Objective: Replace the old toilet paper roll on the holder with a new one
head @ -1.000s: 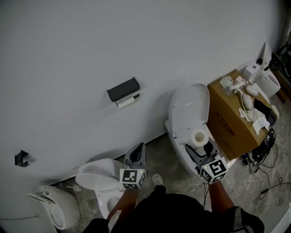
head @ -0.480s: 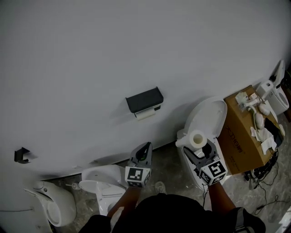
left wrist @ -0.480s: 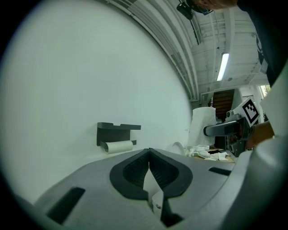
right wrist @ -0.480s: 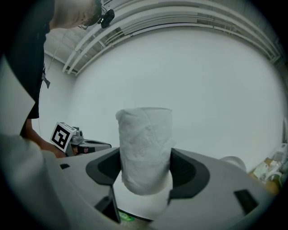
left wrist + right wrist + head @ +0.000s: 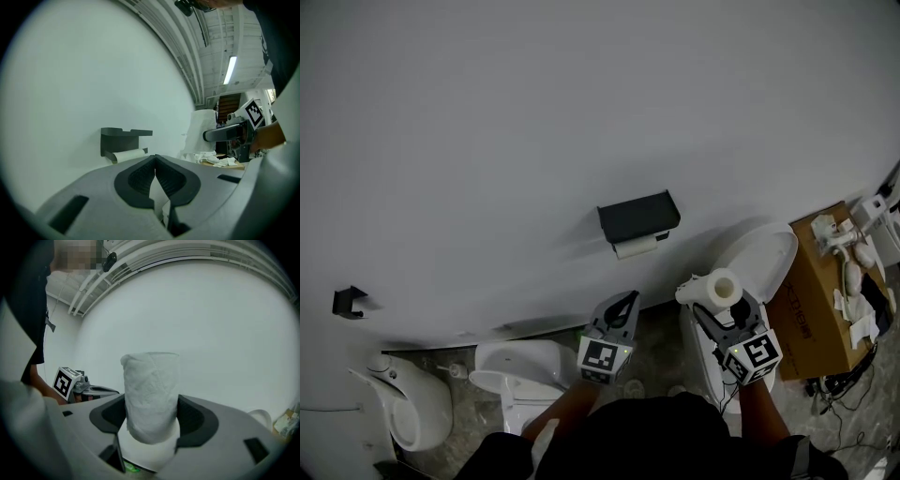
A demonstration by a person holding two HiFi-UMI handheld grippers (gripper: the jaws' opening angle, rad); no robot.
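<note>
A dark wall holder (image 5: 638, 216) (image 5: 123, 138) carries a thin, nearly used-up roll (image 5: 637, 246) (image 5: 129, 154) under its shelf. My left gripper (image 5: 622, 306) (image 5: 155, 160) is shut with nothing between its jaws and points at the wall just below and left of the holder. My right gripper (image 5: 718, 302) (image 5: 151, 416) is shut on a full white toilet paper roll (image 5: 713, 287) (image 5: 152, 394), held upright between the pads, to the right of the holder and short of the wall.
A white toilet (image 5: 746, 272) with raised lid stands below the right gripper, another white toilet (image 5: 517, 370) at lower left, and a white fixture (image 5: 412, 411) at far left. A cardboard box (image 5: 820, 281) with white clutter sits at right. A small dark bracket (image 5: 347, 302) is on the wall.
Both grippers have moved toward the wall and the holder, the right one carrying the full roll away from the toilet. The holder now appears further right and lower in the head view.
</note>
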